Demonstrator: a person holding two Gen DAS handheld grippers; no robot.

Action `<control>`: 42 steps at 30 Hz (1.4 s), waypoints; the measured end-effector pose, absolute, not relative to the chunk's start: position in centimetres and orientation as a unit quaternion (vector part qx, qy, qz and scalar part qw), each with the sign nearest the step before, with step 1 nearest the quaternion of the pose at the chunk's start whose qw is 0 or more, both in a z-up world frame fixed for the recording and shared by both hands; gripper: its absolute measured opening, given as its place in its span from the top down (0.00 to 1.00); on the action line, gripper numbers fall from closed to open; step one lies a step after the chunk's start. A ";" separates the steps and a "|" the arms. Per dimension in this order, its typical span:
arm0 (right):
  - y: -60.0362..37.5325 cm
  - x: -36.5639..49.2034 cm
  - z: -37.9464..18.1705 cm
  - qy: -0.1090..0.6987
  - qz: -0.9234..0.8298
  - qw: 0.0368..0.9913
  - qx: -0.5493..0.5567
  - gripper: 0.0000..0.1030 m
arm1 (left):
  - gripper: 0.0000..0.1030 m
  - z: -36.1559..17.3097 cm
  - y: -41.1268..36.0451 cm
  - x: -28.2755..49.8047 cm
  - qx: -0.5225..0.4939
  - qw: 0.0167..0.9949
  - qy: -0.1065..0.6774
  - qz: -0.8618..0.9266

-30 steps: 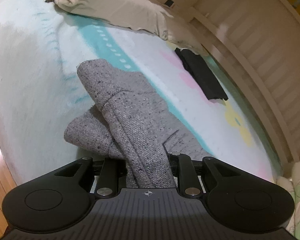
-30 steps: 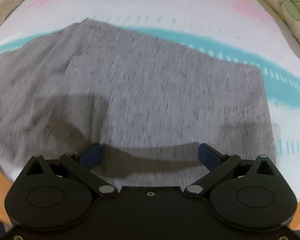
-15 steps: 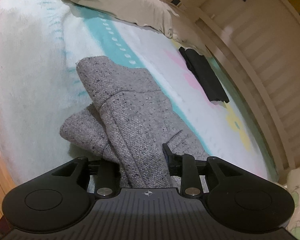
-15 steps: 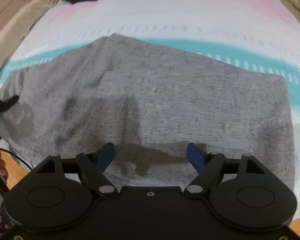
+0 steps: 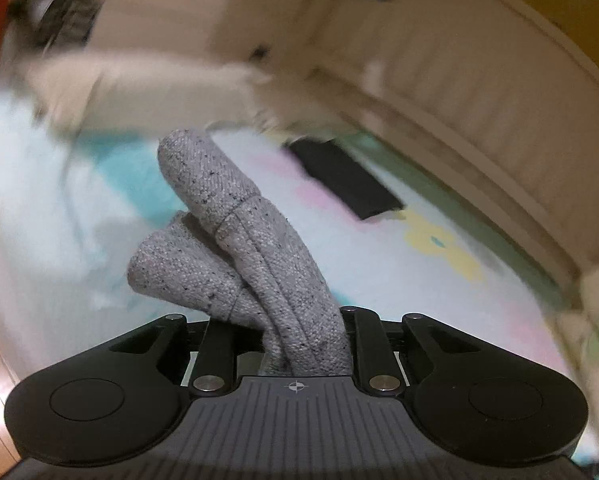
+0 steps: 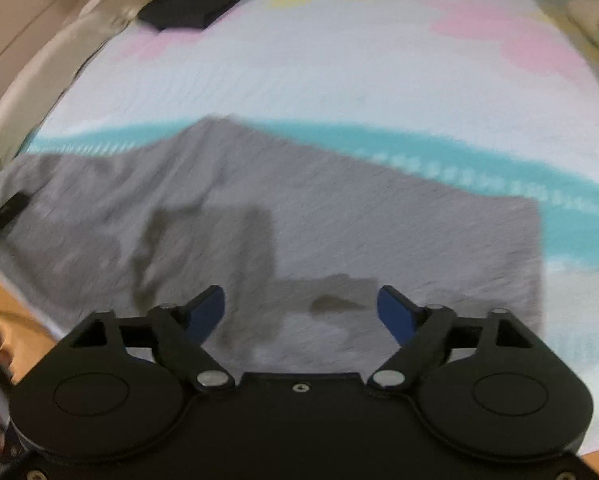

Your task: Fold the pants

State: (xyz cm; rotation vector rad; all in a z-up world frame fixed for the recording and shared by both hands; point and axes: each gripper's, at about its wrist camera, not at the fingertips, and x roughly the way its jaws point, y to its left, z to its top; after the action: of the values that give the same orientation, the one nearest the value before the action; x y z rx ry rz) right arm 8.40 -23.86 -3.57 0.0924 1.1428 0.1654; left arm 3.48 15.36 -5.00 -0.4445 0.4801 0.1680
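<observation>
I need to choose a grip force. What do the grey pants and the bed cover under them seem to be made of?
The grey pants look like a thick, soft knit, probably fleece or jersey: heathered grey with dark flecks, visible weave, stitched seams. The left gripper pinches them into rounded folds. The bed cover seems a matte printed fabric; blur hides its texture.

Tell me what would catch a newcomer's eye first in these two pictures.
First, the grey pants: a bunched end sticks up from the left gripper, which is shut on it, while the rest lies spread on the bed under the open right gripper. Next, a black cloth lies apart, farther back on the pastel sheet.
</observation>
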 end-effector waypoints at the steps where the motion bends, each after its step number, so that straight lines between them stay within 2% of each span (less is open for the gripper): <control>1: -24.4 8.7 -3.4 0.538 0.063 0.839 0.047 0.17 | 0.81 -3.8 13.9 3.1 -0.185 0.954 0.223 0.074; 5: -29.0 9.5 -3.3 0.541 -0.002 0.837 0.087 0.17 | 0.82 0.6 6.7 1.8 -0.054 0.986 0.159 0.023; 8: -32.5 9.8 -3.6 0.541 -0.040 0.832 0.117 0.17 | 0.81 1.6 -0.6 1.4 0.056 0.990 0.125 -0.036; 11: -36.5 9.4 -3.1 0.530 -0.079 0.833 0.137 0.17 | 0.73 -0.9 -8.2 1.4 0.175 0.968 0.130 -0.125; 13: -38.8 9.2 -2.8 0.518 -0.113 0.836 0.142 0.17 | 0.71 -4.2 -12.9 1.3 0.251 0.929 0.170 -0.212; 15: -41.3 8.8 -2.8 0.505 -0.153 0.836 0.153 0.17 | 0.70 -7.0 -16.0 0.9 0.284 0.892 0.214 -0.279; 17: -43.2 8.3 -3.1 0.498 -0.176 0.832 0.170 0.17 | 0.70 -8.9 -18.0 0.5 0.290 0.860 0.267 -0.324; 20: -43.7 8.1 -4.1 0.507 -0.168 0.828 0.172 0.17 | 0.70 -8.8 -18.0 -0.2 0.286 0.867 0.256 -0.318; 22: -43.3 8.3 -4.6 0.512 -0.146 0.830 0.169 0.17 | 0.70 -7.0 -16.1 0.4 0.238 0.874 0.257 -0.337; 26: -42.1 8.0 -4.4 0.512 -0.094 0.839 0.161 0.17 | 0.67 -3.9 -12.2 0.3 0.155 0.893 0.214 -0.365; 28: -41.0 7.8 -4.2 0.511 -0.066 0.844 0.150 0.17 | 0.59 -2.6 -10.7 0.3 0.114 0.901 0.183 -0.378; 31: -39.4 7.8 -4.1 0.507 -0.037 0.852 0.127 0.17 | 0.57 -2.1 -10.6 1.1 0.097 0.915 0.167 -0.353; 33: -38.7 7.9 -4.3 0.507 -0.015 0.852 0.129 0.17 | 0.57 -3.0 -11.6 2.4 0.113 0.923 0.207 -0.305; 38: -37.4 7.6 -5.9 0.520 0.043 0.839 0.153 0.17 | 0.57 -8.6 -12.7 6.9 0.153 0.895 0.363 -0.210; 42: -36.5 7.2 -7.0 0.518 0.060 0.841 0.144 0.17 | 0.57 -9.4 -12.7 8.3 0.105 0.892 0.383 -0.217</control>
State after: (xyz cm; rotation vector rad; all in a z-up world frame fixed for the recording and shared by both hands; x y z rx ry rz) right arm 7.16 -36.50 -7.03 0.3043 1.0954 0.1274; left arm 8.26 -12.71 -9.38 0.2172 0.7939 -0.4494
